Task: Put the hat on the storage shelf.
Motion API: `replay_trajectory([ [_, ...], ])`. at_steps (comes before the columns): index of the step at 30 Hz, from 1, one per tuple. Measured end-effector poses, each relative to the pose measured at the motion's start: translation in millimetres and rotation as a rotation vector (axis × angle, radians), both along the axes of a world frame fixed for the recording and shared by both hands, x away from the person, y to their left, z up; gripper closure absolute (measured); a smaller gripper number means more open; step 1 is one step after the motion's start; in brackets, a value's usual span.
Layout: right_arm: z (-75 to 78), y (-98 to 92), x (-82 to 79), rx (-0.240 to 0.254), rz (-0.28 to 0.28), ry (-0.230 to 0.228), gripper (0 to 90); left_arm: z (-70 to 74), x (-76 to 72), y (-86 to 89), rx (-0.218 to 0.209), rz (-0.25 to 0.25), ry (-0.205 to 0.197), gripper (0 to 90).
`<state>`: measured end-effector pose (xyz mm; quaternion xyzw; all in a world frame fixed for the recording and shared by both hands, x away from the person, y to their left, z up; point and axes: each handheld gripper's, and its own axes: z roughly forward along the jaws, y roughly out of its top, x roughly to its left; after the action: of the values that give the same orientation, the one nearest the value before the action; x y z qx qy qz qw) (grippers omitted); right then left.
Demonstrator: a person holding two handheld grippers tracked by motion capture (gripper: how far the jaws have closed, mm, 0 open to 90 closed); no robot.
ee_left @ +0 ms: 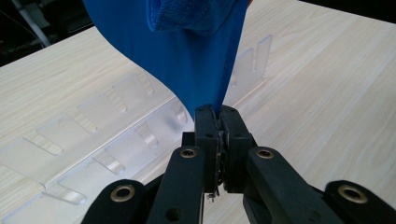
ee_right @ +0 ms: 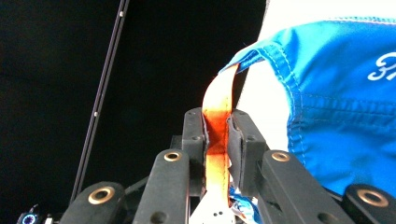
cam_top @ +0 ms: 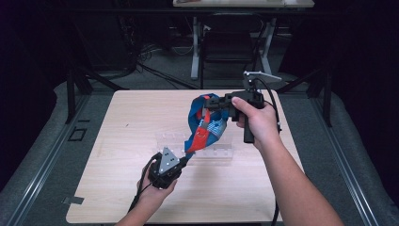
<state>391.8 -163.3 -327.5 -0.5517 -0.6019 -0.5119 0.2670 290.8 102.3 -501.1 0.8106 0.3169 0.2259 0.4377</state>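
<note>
Blue garment [cam_top: 207, 123] hangs lifted off the bench [cam_top: 122, 155], stretched between both grippers (clear slotted rack [cam_top: 221, 151] beneath). Right gripper [cam_top: 207, 102] jaws are clamped on its orange strap [ee_right: 217, 126], left gripper [cam_top: 184, 160] jaws pinched on a lower edge; laying it down looks still undone.

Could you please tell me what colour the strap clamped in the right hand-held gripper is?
Orange; the strap shows best in the right gripper view.

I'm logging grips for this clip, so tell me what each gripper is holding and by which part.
Both hold one blue garment: the left gripper pinches its lower blue fabric edge, the right gripper clamps its orange strap. It hangs above the clear plastic rack.
</note>
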Motion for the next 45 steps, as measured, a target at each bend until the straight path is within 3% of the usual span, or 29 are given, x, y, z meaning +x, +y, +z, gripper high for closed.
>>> replay_trajectory([
  [4, -4.6, -2.0, 1.9, 0.003, -0.013, 0.008, 77.8, -0.4, 5.0, 1.6, -0.013, 0.0, 0.009, 87.9],
  [14, -20.1, -6.5, 6.0, -0.013, -0.031, 0.035, 77.8, -8.0, 9.3, 2.7, 0.017, 0.008, 0.02, 88.0],
  [21, -30.9, -6.8, 7.9, -0.035, -0.037, 0.044, 77.7, -10.5, 9.5, 5.2, -0.005, 0.011, 0.021, 88.1],
  [35, -50.5, -9.5, 11.8, -0.065, -0.057, 0.062, 77.1, -19.4, 13.5, 7.1, 0.018, 0.022, 0.025, 88.3],
  [45, -55.2, -19.7, 9.4, -0.099, -0.077, 0.048, 68.1, -29.4, 16.8, 9.7, 0.009, 0.03, 0.06, 88.2],
])
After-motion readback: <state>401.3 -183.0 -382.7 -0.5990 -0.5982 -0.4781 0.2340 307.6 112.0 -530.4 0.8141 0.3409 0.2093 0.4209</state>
